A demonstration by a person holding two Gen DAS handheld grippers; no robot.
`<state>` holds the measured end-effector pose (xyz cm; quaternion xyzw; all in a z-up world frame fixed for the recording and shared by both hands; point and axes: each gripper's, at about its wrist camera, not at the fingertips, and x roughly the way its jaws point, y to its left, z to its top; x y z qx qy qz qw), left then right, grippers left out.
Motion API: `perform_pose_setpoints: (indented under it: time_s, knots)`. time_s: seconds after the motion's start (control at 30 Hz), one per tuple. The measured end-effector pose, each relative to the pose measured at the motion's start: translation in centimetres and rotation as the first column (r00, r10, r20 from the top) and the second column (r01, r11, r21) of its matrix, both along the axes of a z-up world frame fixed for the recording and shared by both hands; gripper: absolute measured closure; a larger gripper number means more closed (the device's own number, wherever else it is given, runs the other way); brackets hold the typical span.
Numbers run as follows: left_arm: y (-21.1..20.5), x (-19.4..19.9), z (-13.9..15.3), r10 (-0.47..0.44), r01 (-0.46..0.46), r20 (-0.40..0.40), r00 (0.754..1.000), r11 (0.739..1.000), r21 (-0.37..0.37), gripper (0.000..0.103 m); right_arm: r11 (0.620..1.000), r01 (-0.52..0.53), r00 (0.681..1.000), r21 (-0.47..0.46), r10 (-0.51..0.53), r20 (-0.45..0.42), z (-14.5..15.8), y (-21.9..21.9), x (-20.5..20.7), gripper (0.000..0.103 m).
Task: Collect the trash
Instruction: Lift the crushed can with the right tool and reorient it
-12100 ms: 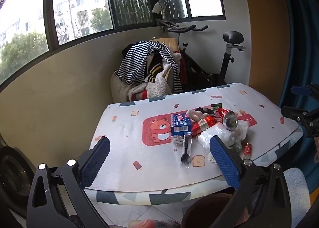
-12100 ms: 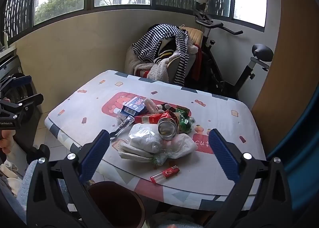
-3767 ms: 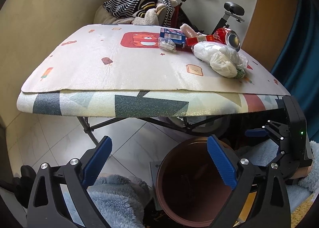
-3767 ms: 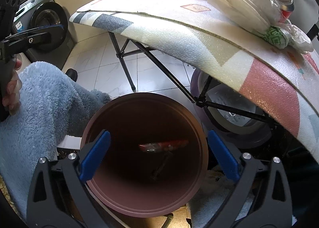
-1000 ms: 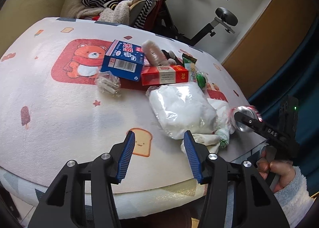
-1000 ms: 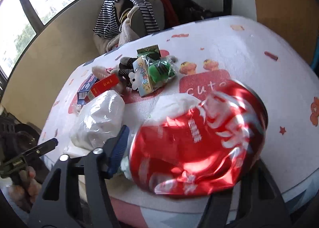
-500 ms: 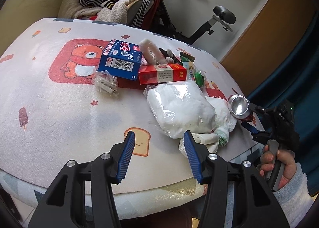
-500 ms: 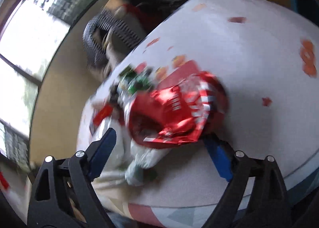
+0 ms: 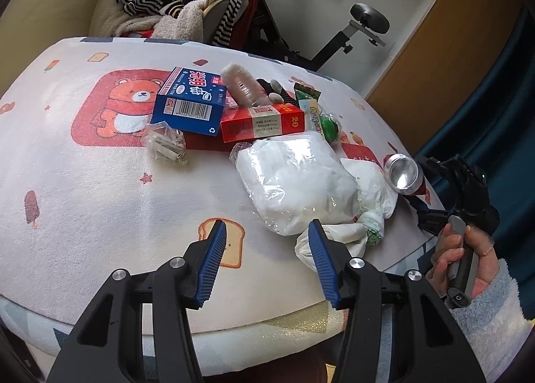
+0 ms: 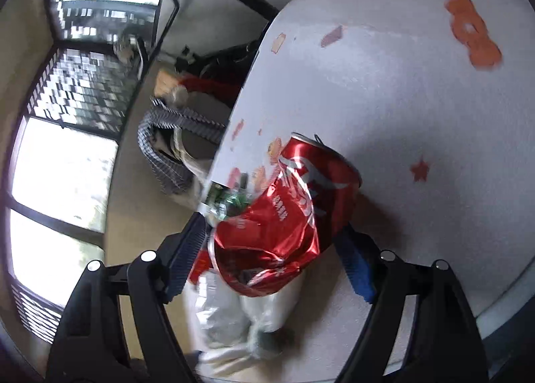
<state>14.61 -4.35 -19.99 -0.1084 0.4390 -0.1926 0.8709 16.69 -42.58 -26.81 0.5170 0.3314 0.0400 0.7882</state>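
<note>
The right gripper [image 10: 267,249] is closing on the crushed red soda can [image 10: 287,215] at the table [image 9: 83,182] edge. Its dented wall may slip free and roll off. The left gripper [image 9: 265,259] hangs half-open, empty, near the white plastic bag [image 9: 294,179].

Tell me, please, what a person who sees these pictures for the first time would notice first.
The crushed red can catches the eye first: it lies between the jaws of the right gripper, which are closing on it near the table edge. Next comes the heap of trash in the middle of the bear-print table: a blue carton, a red box and a white plastic bag. The left gripper hangs empty before the bag.
</note>
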Motion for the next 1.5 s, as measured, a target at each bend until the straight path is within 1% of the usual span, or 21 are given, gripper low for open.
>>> perform_pose_setpoints:
  time_s: [0.03,0.1,0.13,0.17,0.23,0.3,0.37,0.47,0.53,0.6,0.73,0.8,0.87,0.9,0.97,1.03,1.1,1.23,1.33,1.47,1.5]
  knots:
    - [0.0,0.1,-0.1,0.001,-0.001,-0.003,1.000,1.000,-0.003,0.053,1.000,-0.010,1.000,0.001,0.010,0.003,0.0,-0.3,0.0,0.046]
    - [0.2,0.3,-0.5,0.004,-0.005,-0.022,1.000,1.000,-0.031,0.053,0.999,-0.032,0.999,0.008,0.032,0.024,-0.1,-0.4,0.4,0.056]
    - [0.3,0.5,-0.7,0.004,-0.006,-0.039,0.999,0.998,-0.056,0.053,1.000,-0.027,0.999,-0.005,0.027,0.024,0.0,-0.5,0.5,0.056]
    - [0.8,0.8,-1.3,0.009,-0.017,-0.079,0.997,0.994,-0.112,0.053,1.000,-0.024,0.999,-0.017,0.024,0.021,0.0,-0.6,0.6,0.056]
    - [1.4,1.0,-2.0,0.028,-0.047,-0.115,0.993,0.986,-0.161,0.053,0.999,-0.027,0.999,-0.029,0.027,0.022,0.2,-0.5,0.7,0.057]
    - [2.0,1.2,-2.4,0.044,-0.071,-0.137,0.990,0.978,-0.197,0.053,1.000,-0.028,0.999,0.001,0.028,0.018,-0.2,-0.7,0.7,0.057]
    - [2.2,1.3,-2.5,0.049,-0.074,-0.135,0.990,0.979,-0.190,0.053,0.999,-0.022,1.000,0.024,0.022,0.009,-0.4,-0.8,0.7,0.055]
    - [2.2,1.3,-2.3,0.049,-0.070,-0.123,0.991,0.983,-0.172,0.053,0.998,-0.014,1.000,-0.067,0.015,0.010,0.8,-0.7,0.6,0.050]
    - [2.2,1.3,-2.4,0.047,-0.067,-0.120,0.992,0.984,-0.166,0.053,0.998,-0.006,1.000,-0.066,0.006,0.008,0.7,-0.7,0.7,0.050]
    - [2.1,1.4,-2.4,0.047,-0.066,-0.116,0.992,0.984,-0.164,0.053,0.999,0.013,1.000,-0.033,-0.013,0.000,0.3,-1.0,0.8,0.050]
    - [2.4,1.3,-2.1,0.050,-0.069,-0.112,0.992,0.983,-0.170,0.053,0.994,0.056,0.998,0.093,-0.058,0.015,-0.6,-1.5,0.9,0.050]
    - [2.3,1.3,-2.0,0.050,-0.068,-0.109,0.993,0.983,-0.169,0.053,0.991,0.061,0.998,0.116,-0.064,0.019,-0.7,-1.6,1.1,0.035]
    - [2.3,1.4,-2.0,0.052,-0.069,-0.109,0.993,0.984,-0.167,0.053,0.994,0.067,0.997,0.091,-0.070,0.027,-0.3,-1.7,1.2,0.034]
    - [2.3,1.5,-2.0,0.053,-0.072,-0.109,0.993,0.983,-0.169,0.053,0.995,0.073,0.997,0.075,-0.075,0.029,0.0,-1.6,1.4,0.036]
    - [2.3,1.6,-2.1,0.056,-0.076,-0.114,0.992,0.982,-0.175,0.053,0.994,0.105,0.994,0.037,-0.106,0.013,0.1,-1.9,1.4,0.054]
    - [2.2,1.7,-2.2,0.057,-0.079,-0.124,0.991,0.980,-0.182,0.053,0.992,0.118,0.993,0.030,-0.118,-0.026,-0.4,-2.1,1.6,0.089]
    - [2.2,1.9,-2.3,0.060,-0.085,-0.135,0.989,0.978,-0.191,0.053,0.994,0.109,0.994,0.024,-0.109,-0.015,-0.3,-2.3,1.5,0.093]
    - [2.3,2.7,-2.8,0.077,-0.115,-0.171,0.982,0.968,-0.222,0.053,0.989,0.040,0.999,-0.144,-0.035,0.039,1.6,-0.8,1.7,0.094]
    - [2.7,3.7,-3.0,0.096,-0.151,-0.203,0.974,0.950,-0.274,0.053,0.979,-0.004,0.999,-0.204,0.015,0.050,2.3,-0.1,1.8,0.094]
    - [2.8,5.1,-3.3,0.099,-0.190,-0.247,0.964,0.907,-0.375,0.052,0.953,-0.048,0.995,-0.298,0.072,0.068,3.9,0.9,1.7,0.094]
    - [2.6,5.4,-3.4,0.096,-0.192,-0.253,0.963,0.901,-0.390,0.046,0.947,-0.054,0.994,-0.316,0.080,0.070,4.1,1.2,1.5,0.094]
